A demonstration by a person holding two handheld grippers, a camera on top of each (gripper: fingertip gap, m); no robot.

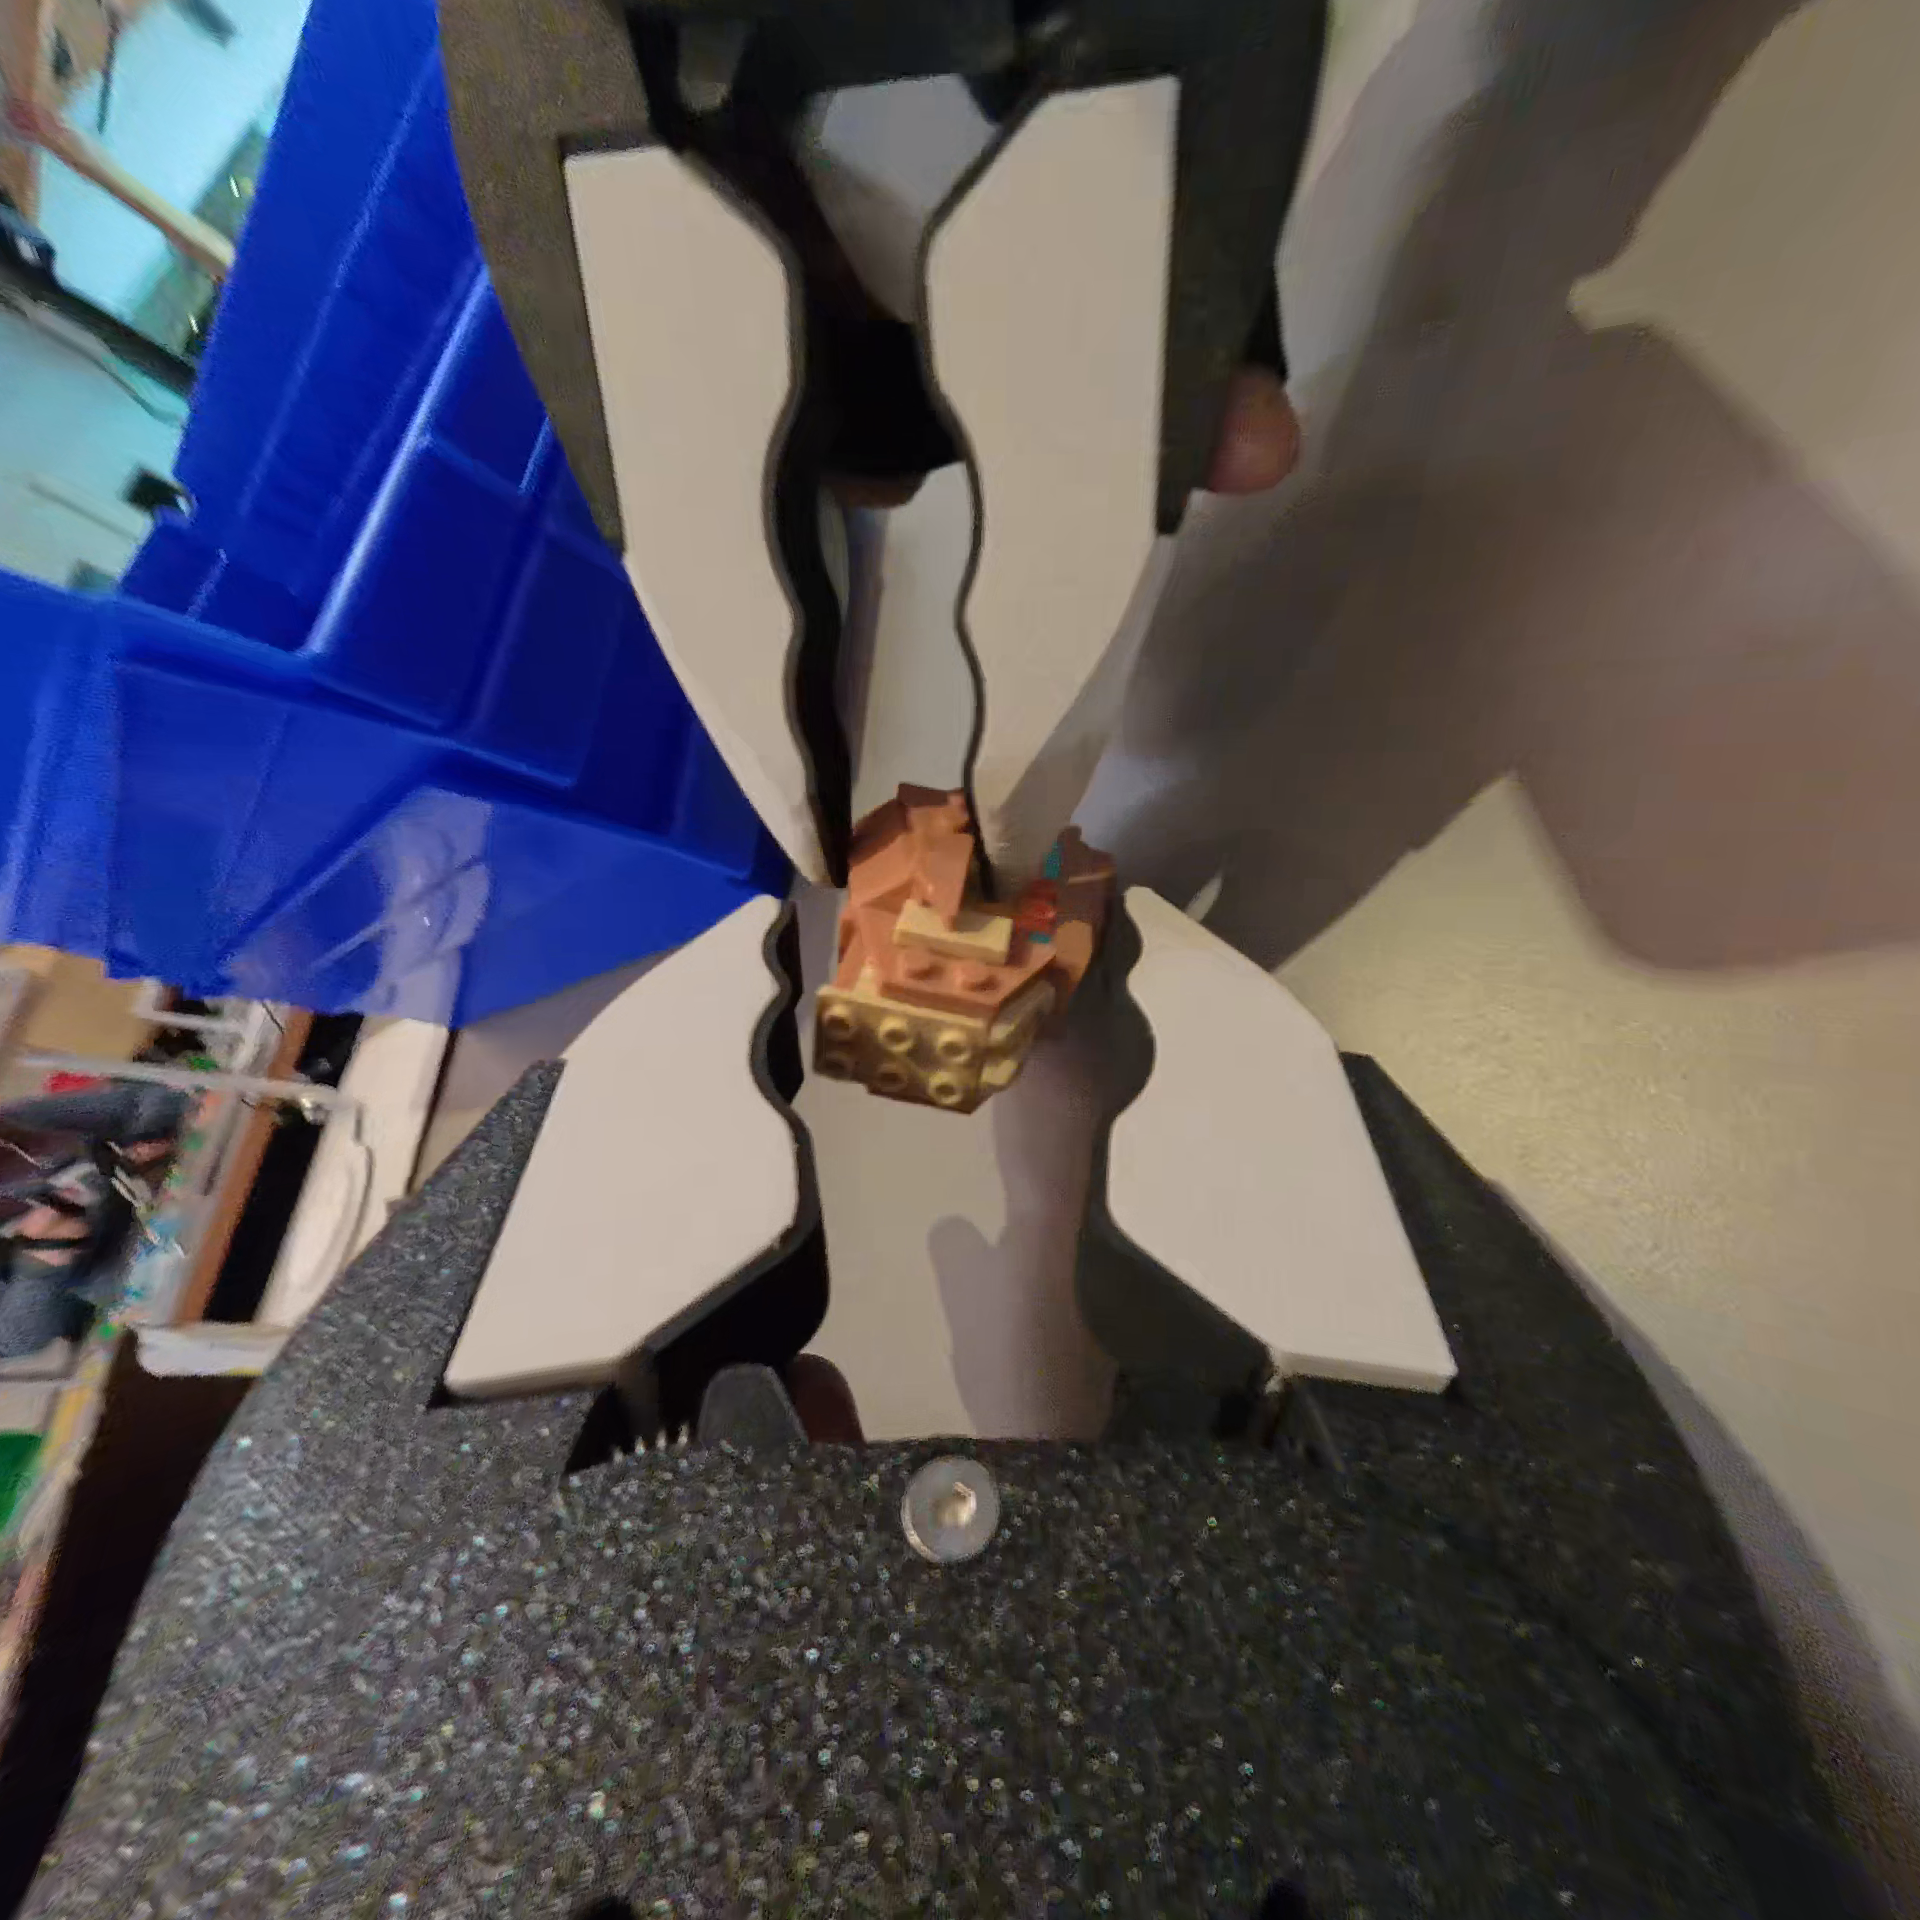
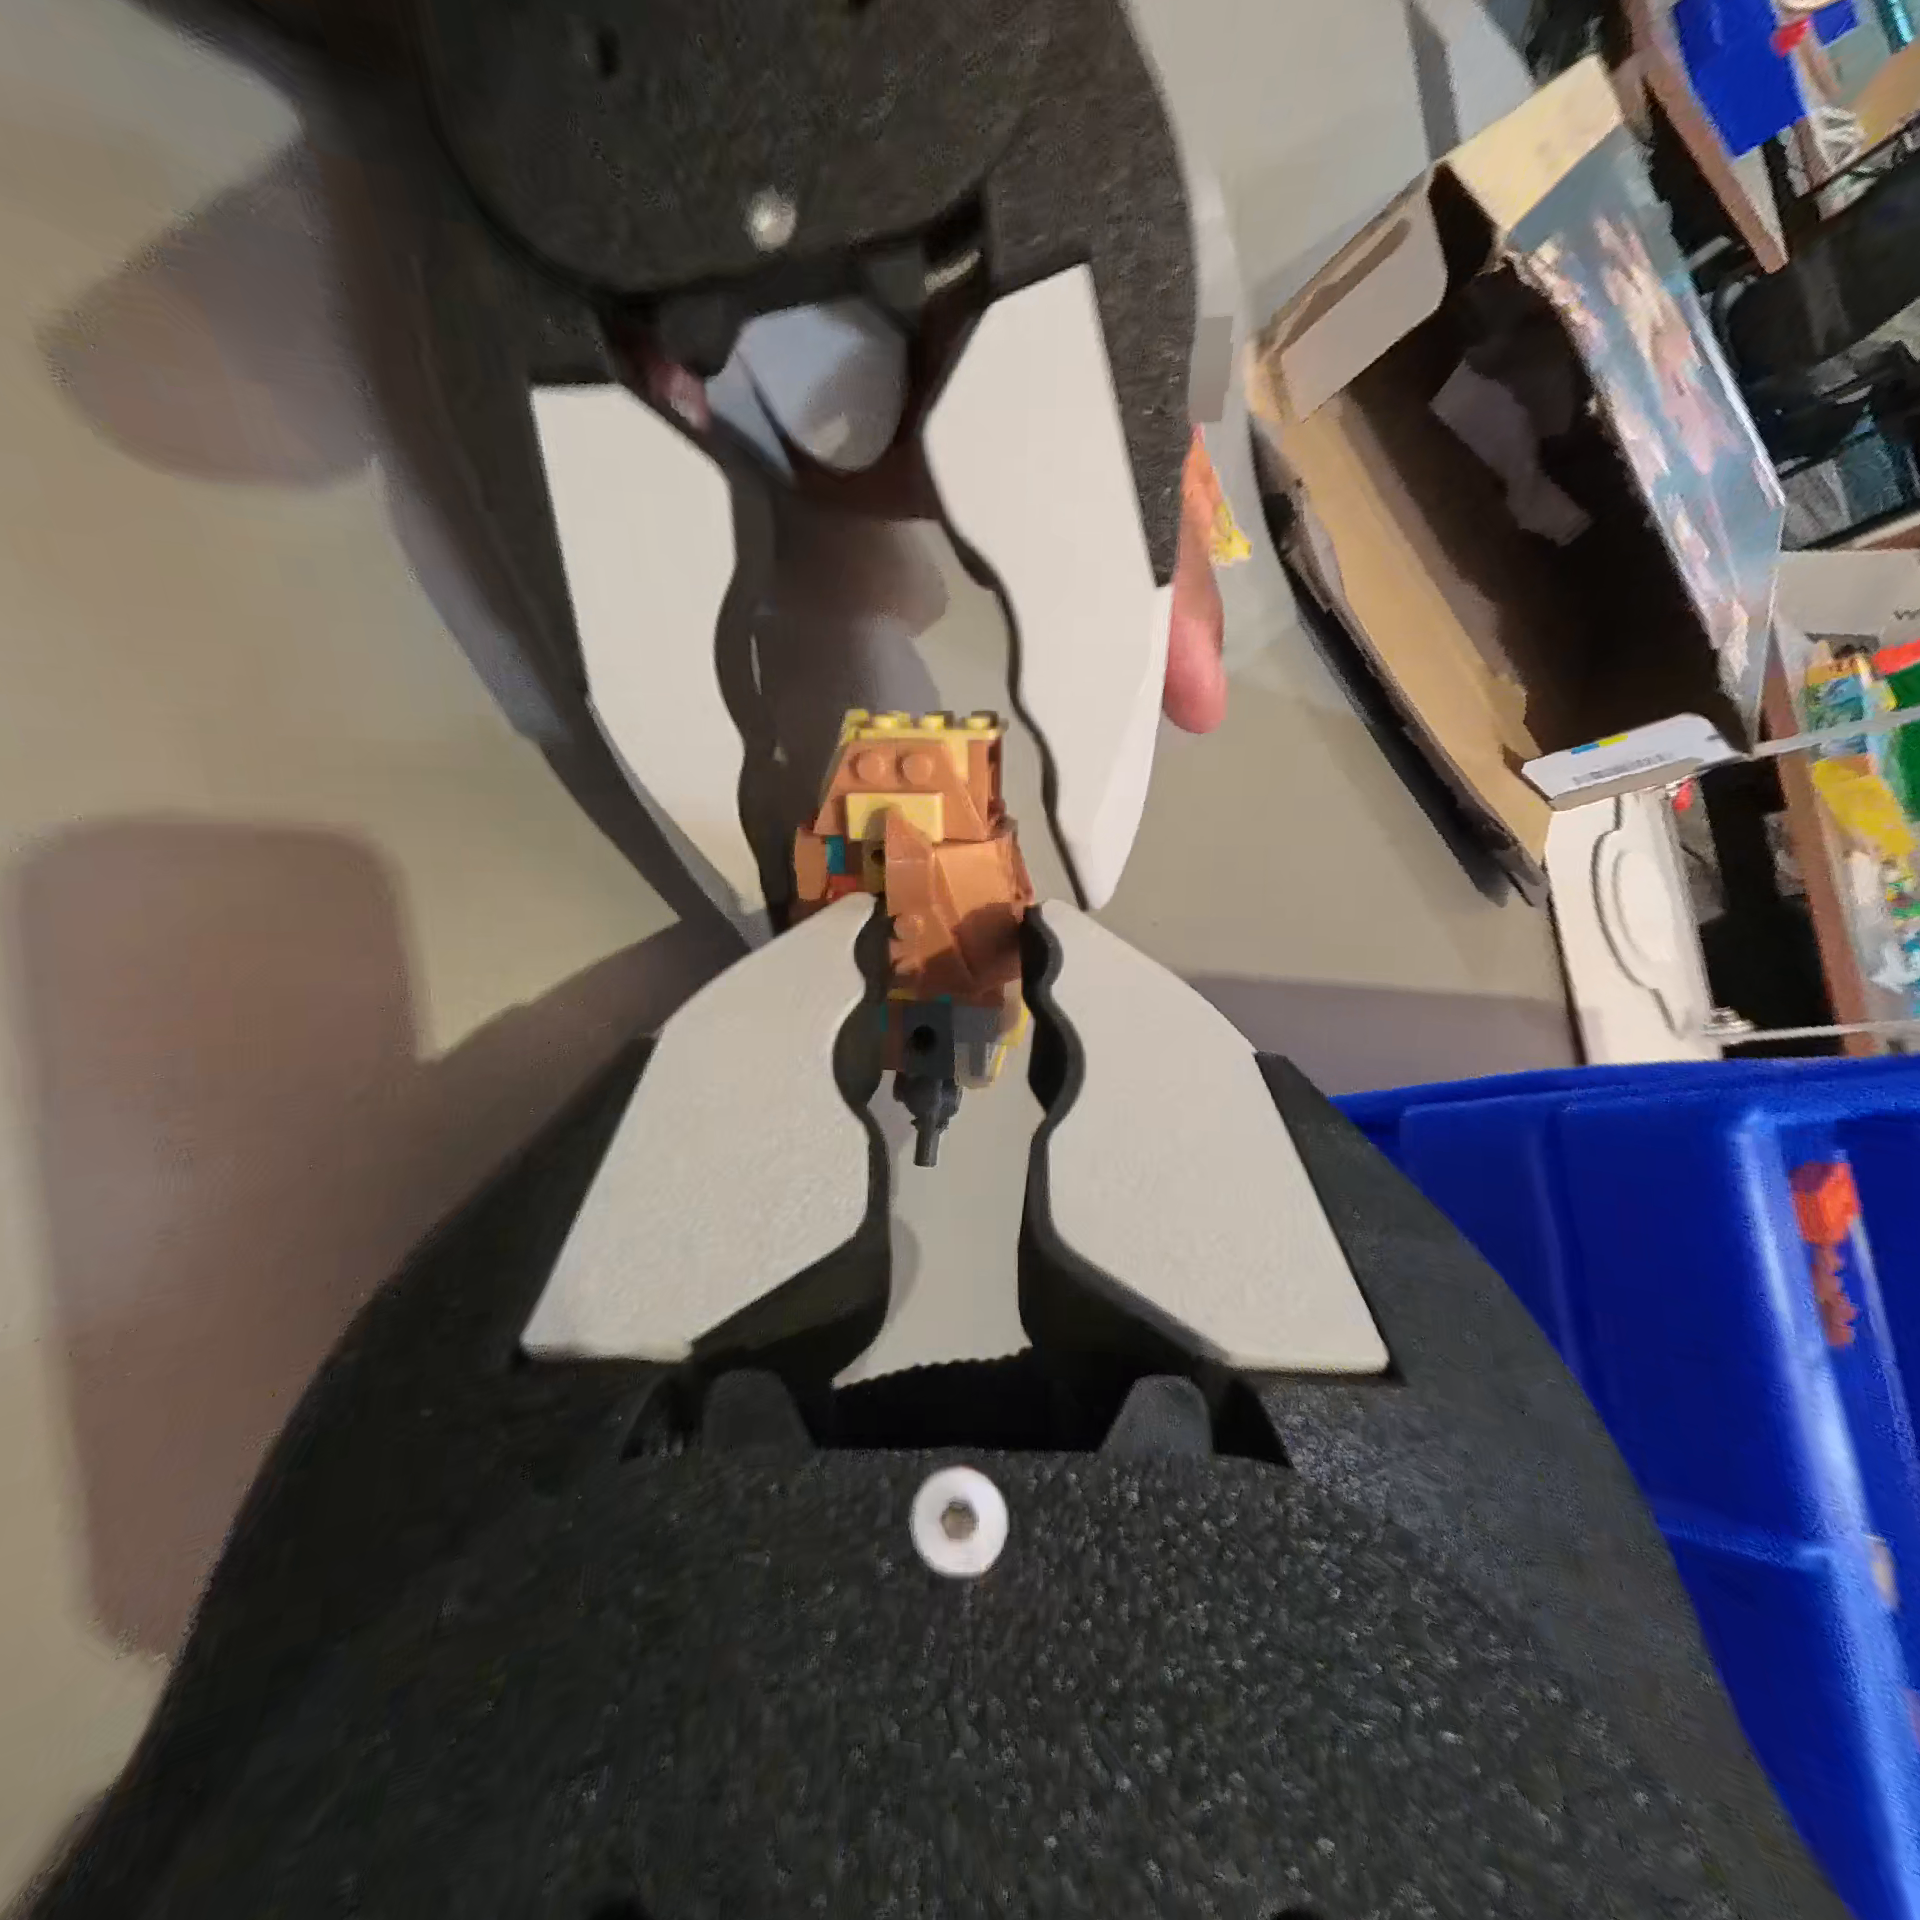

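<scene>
We record the right gripper (image 2: 951, 920) with jaws clenched on the brown end of a small brick model (image 2: 914, 873), and the left gripper (image 1: 961, 914) with jaws parted, flanking the model's tan studded end without clear contact. The two grippers meet tip to tip above a pale table (image 1: 1558, 1091). Outward we list a blue bin (image 1: 343, 727) beside them and an open cardboard box (image 2: 1507, 468) farther off.

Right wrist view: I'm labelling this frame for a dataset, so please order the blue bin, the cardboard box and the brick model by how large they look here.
1. blue bin and cardboard box: look alike in size; both are cut off, and the bin is nearer, so I won't rank them.
2. brick model, clearly smallest, clamped by the right gripper.
</scene>
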